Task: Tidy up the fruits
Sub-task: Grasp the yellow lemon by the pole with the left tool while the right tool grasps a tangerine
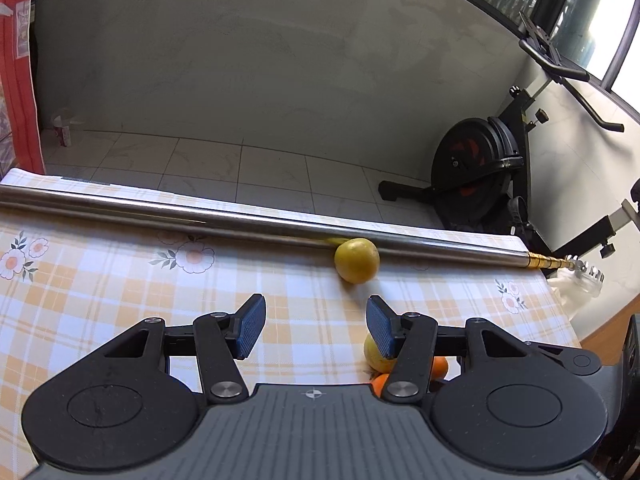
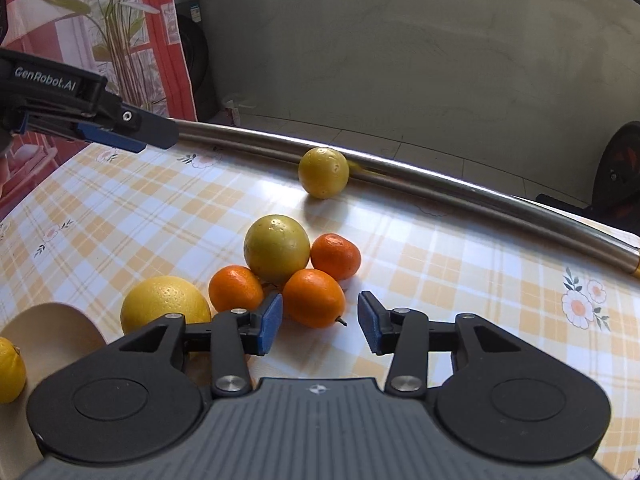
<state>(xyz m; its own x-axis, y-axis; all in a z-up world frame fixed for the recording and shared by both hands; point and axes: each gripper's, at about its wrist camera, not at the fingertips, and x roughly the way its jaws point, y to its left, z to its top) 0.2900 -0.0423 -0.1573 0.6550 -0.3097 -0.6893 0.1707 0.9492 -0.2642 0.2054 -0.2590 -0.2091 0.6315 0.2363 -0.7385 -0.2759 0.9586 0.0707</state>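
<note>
In the right wrist view a cluster of fruit lies on the checked tablecloth: a yellow-green fruit (image 2: 277, 249), three small oranges (image 2: 335, 256) (image 2: 236, 288) (image 2: 314, 298) and a large lemon (image 2: 165, 305). A lone yellow fruit (image 2: 324, 172) rests against the steel pole; it shows in the left wrist view too (image 1: 357, 260). A pale bowl (image 2: 52, 328) at lower left holds a lemon (image 2: 10, 370). My right gripper (image 2: 320, 322) is open, just before the nearest orange. My left gripper (image 1: 316, 326) is open and empty, above the table; it shows from the side (image 2: 132, 130).
A steel pole (image 1: 240, 222) lies along the table's far edge, also seen in the right wrist view (image 2: 440, 184). An exercise bike (image 1: 476, 160) stands on the tiled floor beyond. A red curtain (image 2: 160, 40) hangs at the left.
</note>
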